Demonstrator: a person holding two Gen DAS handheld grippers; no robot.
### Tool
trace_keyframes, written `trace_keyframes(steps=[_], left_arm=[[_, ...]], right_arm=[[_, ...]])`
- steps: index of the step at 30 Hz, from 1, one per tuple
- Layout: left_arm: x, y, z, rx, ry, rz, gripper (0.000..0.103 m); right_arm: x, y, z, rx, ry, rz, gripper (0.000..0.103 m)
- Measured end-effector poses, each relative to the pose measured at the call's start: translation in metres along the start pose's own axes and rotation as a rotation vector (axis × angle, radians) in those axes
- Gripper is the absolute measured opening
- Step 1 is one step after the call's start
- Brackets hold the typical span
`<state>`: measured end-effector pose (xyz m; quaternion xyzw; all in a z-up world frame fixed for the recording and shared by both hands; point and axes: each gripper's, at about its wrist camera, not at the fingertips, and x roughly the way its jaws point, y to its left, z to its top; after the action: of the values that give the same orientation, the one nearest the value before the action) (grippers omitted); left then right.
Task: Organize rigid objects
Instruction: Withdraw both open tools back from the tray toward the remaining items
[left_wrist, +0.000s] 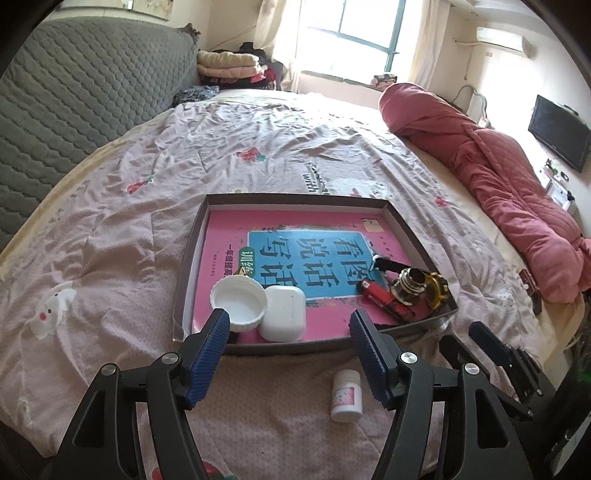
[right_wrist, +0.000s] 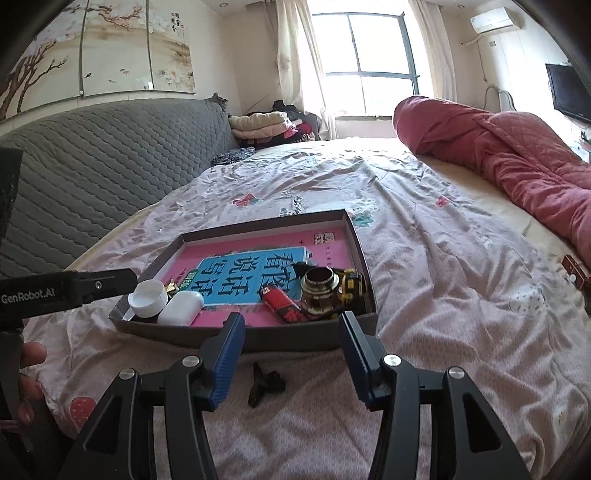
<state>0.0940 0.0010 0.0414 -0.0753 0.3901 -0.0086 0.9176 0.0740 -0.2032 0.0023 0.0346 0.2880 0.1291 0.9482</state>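
Both tools open, tray half filled

Left tool (left_wrist: 290, 325) and right tool (right_wrist: 291, 328) gape empty; pill bottle (left_wrist: 346, 395) and black clip (right_wrist: 264, 382) lie on the bed outside the tray (left_wrist: 314, 349). Soft bedding could tip the bottle.

Layout relative to the tray (left_wrist: 192, 258), which lies on the bed (left_wrist: 129, 229). Inside, a book (left_wrist: 221, 236) covers its floor. At the near left corner sit a cap (left_wrist: 239, 302) and, touching its right side, a case (left_wrist: 283, 313). At the near right corner lie a lighter (left_wrist: 380, 295) and a metal fitting (left_wrist: 410, 282). Before the tray, on the bed, stand a small bottle (left_wrist: 346, 390) and a clip (right_wrist: 264, 384).
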Motion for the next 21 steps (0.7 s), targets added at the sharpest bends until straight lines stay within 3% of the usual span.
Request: trace_keyframes(steps=[6, 21], left_arm=[[-0.009, -0.001, -0.009, -0.027, 0.029, -0.026, 0.069], [-0.028, -0.020, -0.037, 0.015, 0.081, -0.053, 0.070]], right_arm=[[-0.011, 0.002, -0.009, 0.041, 0.034, 0.009, 0.052], [-0.034, 0.020, -0.019, -0.044, 0.036, -0.004, 0.052]])
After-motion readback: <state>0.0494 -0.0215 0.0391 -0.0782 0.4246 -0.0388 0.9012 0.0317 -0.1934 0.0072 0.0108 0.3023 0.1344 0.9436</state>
